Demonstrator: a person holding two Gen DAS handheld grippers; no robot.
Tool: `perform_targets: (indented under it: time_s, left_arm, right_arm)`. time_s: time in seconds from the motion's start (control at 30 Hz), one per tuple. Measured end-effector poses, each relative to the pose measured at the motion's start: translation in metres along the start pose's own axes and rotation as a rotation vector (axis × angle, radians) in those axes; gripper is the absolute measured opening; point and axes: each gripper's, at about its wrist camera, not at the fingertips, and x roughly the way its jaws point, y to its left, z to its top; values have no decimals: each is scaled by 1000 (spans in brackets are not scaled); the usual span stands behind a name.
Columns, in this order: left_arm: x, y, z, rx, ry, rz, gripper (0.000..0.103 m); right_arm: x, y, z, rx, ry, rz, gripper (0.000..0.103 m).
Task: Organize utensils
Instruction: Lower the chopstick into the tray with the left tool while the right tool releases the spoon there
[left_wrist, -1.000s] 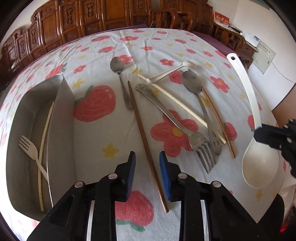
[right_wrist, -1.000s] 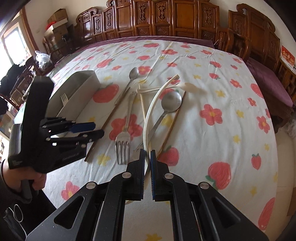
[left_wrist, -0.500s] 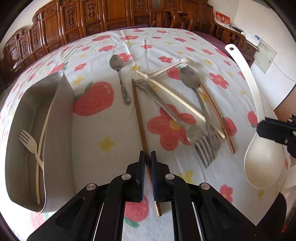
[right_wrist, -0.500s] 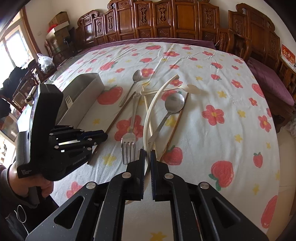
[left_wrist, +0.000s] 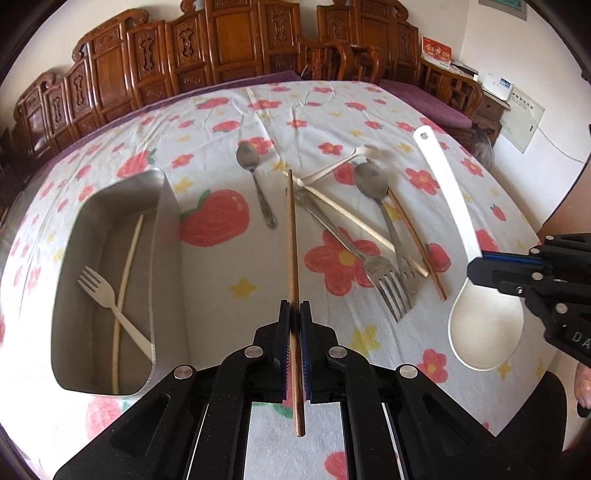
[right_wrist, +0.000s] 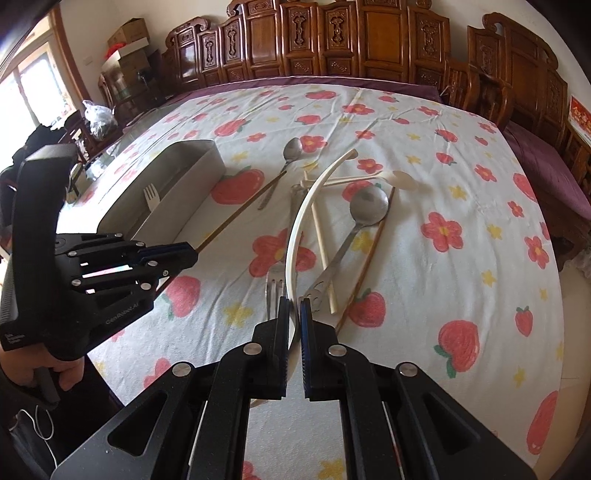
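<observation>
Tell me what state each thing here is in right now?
Left tool: shut on the brown chopstick, lifted.
Right tool: shut on the white ladle.
Metal tray: holds a white fork and a pale chopstick.
Metal fork: lying on the tablecloth.

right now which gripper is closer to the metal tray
Left. The left gripper, shut on the brown chopstick, sits just beside the metal tray. The right gripper, holding the white ladle, is across the table.

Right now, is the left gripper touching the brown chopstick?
Touching. In the left wrist view, the left gripper has its jaws closed on the brown chopstick, pads pressing both sides.
</observation>
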Motion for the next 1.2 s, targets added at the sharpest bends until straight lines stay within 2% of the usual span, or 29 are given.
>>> perform_targets:
  time_s: [0.23,0.47,0.77,1.2]
  left_arm:
    - [-26,14,6,7,-56,34,4]
    - [-45,46,11,-34,-97,56,4]
    - [-53,90,8,-86,-114,91,4]
    - [-41,145,2,-141,-107,98,4]
  right_arm:
    - [-5,10,2,-22,-11,14,7]
    - [-4,21,7,-42,-17,18,7]
    - [6,46,28,-71,-11,26,7]
    - [19,97,60,-120,-6,45,7]
